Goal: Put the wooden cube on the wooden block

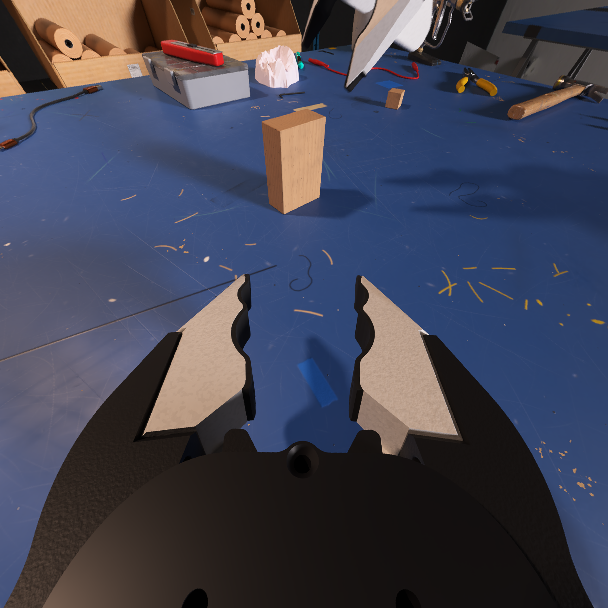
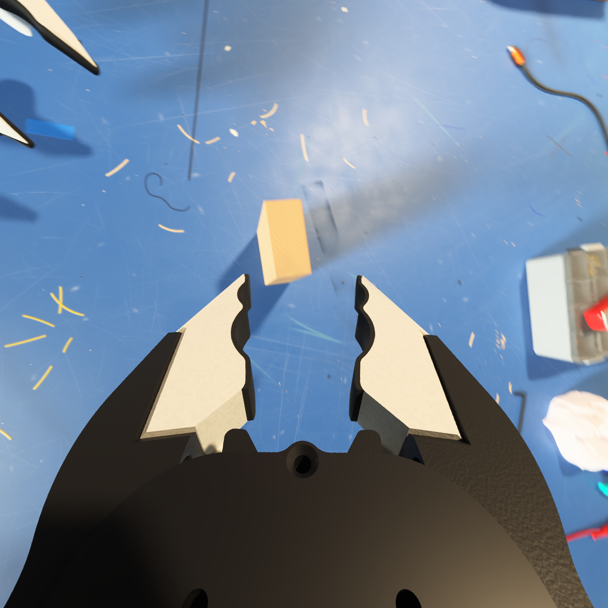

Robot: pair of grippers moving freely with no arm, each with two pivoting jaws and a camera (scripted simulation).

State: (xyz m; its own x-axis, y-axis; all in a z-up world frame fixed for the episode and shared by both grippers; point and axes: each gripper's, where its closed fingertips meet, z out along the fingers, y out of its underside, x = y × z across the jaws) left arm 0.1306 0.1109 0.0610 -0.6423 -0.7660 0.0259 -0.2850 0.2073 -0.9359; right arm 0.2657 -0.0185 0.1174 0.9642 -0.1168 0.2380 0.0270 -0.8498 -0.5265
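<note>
A tall wooden block (image 1: 292, 161) stands upright on the blue table (image 1: 131, 263). A small wooden cube (image 1: 394, 98) lies on the table behind it to the right. My left gripper (image 1: 302, 279) is open and empty, low over the table, well short of the block. My right gripper (image 2: 302, 279) is open and empty, pointing down at the table with the block (image 2: 283, 241) just beyond its left fingertip. It also shows in the left wrist view (image 1: 365, 59), hanging above the table just left of the cube. The cube does not show in the right wrist view.
A grey case (image 1: 197, 79) with a red tool on it, a white crumpled lump (image 1: 276, 67), a red cable (image 1: 378, 70), yellow pliers (image 1: 477, 84) and a hammer (image 1: 552, 98) lie along the far side. Cardboard bins (image 1: 82, 42) of rolls stand behind. A black cable (image 1: 42, 112) lies left.
</note>
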